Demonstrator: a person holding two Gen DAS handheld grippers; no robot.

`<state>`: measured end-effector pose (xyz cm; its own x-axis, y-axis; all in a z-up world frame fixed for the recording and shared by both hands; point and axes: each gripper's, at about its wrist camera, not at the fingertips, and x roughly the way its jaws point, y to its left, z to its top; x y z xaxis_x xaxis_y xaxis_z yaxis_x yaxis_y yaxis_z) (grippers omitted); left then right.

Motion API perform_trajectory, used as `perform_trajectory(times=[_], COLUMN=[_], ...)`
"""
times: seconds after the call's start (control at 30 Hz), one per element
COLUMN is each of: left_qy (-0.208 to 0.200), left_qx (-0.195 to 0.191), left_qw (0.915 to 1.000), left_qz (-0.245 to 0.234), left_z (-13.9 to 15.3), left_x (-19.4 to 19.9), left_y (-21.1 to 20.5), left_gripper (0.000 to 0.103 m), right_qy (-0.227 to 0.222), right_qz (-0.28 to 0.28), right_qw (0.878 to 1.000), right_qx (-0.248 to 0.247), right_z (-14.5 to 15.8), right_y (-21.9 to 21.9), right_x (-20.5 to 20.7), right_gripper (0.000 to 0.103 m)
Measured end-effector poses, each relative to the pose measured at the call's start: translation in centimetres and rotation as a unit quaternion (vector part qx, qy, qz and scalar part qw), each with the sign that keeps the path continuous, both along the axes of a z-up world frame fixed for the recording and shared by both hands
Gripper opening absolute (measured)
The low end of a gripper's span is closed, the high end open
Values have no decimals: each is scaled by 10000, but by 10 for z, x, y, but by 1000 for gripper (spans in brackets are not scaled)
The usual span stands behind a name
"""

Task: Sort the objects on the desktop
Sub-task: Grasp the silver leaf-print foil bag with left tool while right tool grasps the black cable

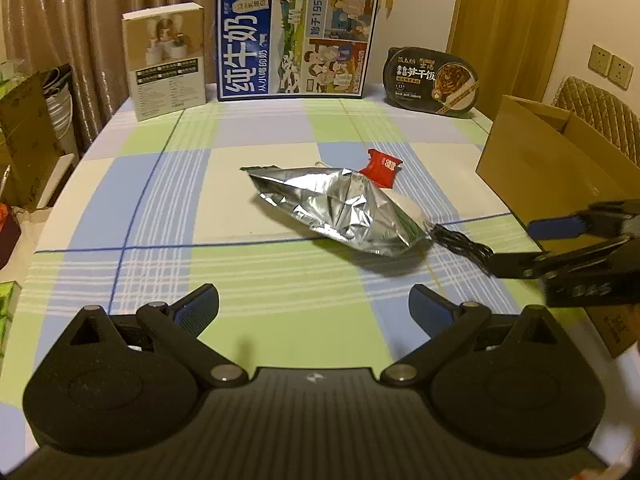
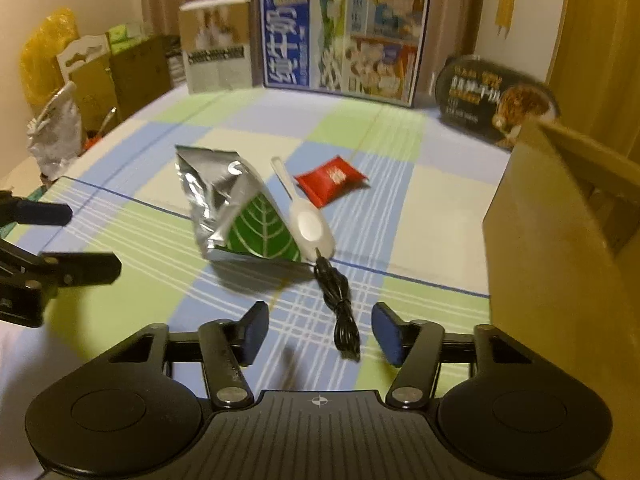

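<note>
While both grippers hover with jaws spread and empty, the crumpled silver foil bag (image 2: 224,204), green leaf printed on one face, lies mid-table on the checked cloth (image 2: 400,208), touching a white scoop (image 2: 310,222); a coiled black cable (image 2: 340,312) lies near the right gripper (image 2: 320,332), the left gripper (image 1: 314,306) further off.

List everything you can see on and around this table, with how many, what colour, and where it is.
foil bag: one, silver with a green leaf, table centre
white spoon: one, beside the bag, partly under it
red packet: one, behind the spoon
black cable: one, coiled, in front of the spoon
blue milk carton: one, upright at the far edge
beige box: one, left of the carton
black meal tub: one, propped at far right
cardboard box: one, brown, open, right edge
tablecloth: one, checked blue, green, white
left gripper: black, open, empty
right gripper: black, open, above the cable
</note>
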<state>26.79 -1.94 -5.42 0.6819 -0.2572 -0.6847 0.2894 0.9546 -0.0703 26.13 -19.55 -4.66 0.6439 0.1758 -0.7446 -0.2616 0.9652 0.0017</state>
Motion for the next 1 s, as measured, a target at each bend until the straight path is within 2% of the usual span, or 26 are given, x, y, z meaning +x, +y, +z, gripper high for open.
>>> perform_trajectory(times=[0.13,0.23,0.33,0.4,0.47,0.6,1.0], left_qy=[-46,-87,-45,34,78,52,91], left_qx=[27,68,82,40,20,18,30], left_qw=[10000,9999,10000,10000,10000,9999,9998], left_qz=[-84,-109,-26,5,29,84,171], left_z=[1,2,-2,-4,-5,-3,-6], left_x=[17,25,31,33,33,31,28], left_y=[-8,-10,-8,-5,-3,-1,8], left_gripper=[100,100,100,100,100,100,100], right_qy=[139,210,236,213,215,203,385], right_qz=[-25,28,28,22,24,165,934], right_qw=[9999,9996,9996,9995,9994,9989,9949], right_qx=[-15,-159,-173,-228,-263,-393,77], right_z=[-12,-19,-21,-21,-21,-22,-21], right_y=[0,1,-3,-3,-1,7,49], right_x=[16,22,24,25,27,26,8], right_gripper=[51,45,34,18,9,8,6])
